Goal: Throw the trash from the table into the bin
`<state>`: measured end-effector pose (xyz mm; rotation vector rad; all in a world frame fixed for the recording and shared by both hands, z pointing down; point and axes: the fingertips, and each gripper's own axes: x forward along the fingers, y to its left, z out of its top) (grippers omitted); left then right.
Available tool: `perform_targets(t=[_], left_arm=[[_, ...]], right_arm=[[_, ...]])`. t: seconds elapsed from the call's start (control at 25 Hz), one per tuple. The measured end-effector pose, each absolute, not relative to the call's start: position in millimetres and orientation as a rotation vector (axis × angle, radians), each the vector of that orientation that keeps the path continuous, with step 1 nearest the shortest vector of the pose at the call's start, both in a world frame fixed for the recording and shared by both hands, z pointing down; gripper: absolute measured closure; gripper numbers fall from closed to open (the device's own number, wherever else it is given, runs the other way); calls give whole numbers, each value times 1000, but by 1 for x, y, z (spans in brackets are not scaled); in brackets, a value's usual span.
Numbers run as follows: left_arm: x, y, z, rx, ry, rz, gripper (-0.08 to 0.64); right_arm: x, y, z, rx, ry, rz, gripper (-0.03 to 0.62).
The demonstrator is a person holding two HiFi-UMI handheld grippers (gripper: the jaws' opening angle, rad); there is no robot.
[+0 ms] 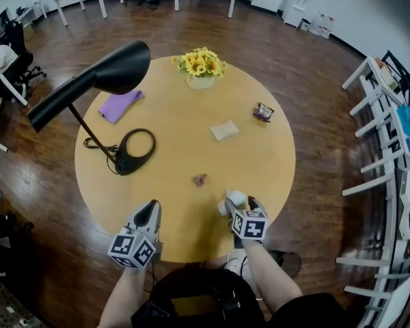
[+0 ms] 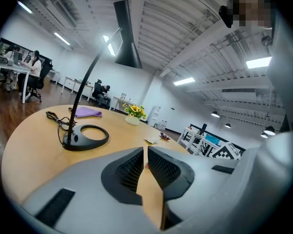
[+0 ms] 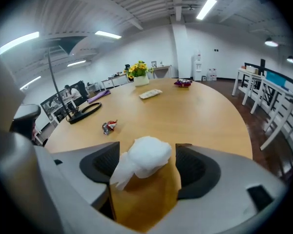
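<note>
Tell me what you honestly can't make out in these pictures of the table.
Bin: in no view, so where it stands is unknown.
Small wrapper: too small in the head view to identify.
Dark packet: far across the table, too small for its print to be read.
White tissue wad: in the right gripper view its own bulk hides whether it touches the fingers.

I'm seeing the table [image 1: 181,149] carrying everything: lamp base [image 1: 135,153] sitting at left w/ the cloth [image 1: 120,104] behind it, flower pot [image 1: 201,81] at the far edge, napkin [image 1: 224,130] lying mid-table & snack packet [image 1: 263,112] to its right. Nearer me, a small wrapper [image 1: 200,180] is lying approx. centre. The crumpled tissue [image 1: 236,197] is sitting at the near edge btwn the right gripper [image 1: 241,205]'s jaws, w/ the left gripper [image 1: 150,209] hovering well to its left.
</note>
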<state>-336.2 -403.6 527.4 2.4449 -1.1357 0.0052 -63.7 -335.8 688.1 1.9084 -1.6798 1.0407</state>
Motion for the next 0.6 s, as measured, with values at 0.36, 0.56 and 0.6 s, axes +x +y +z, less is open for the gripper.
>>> perform_targets(t=[0.36, 0.56, 0.6], left_arm=[[-370, -407, 554, 2366, -1158, 34, 529], [-379, -407, 557, 2349, -1165, 25, 529], [-378, -406, 556, 2352, -1161, 21, 529]], right_arm=[[-77, -341, 715, 1871, -1547, 949, 238], [-80, -338, 714, 1807, -1578, 935, 370], [-80, -338, 711, 1810, -1586, 930, 377]])
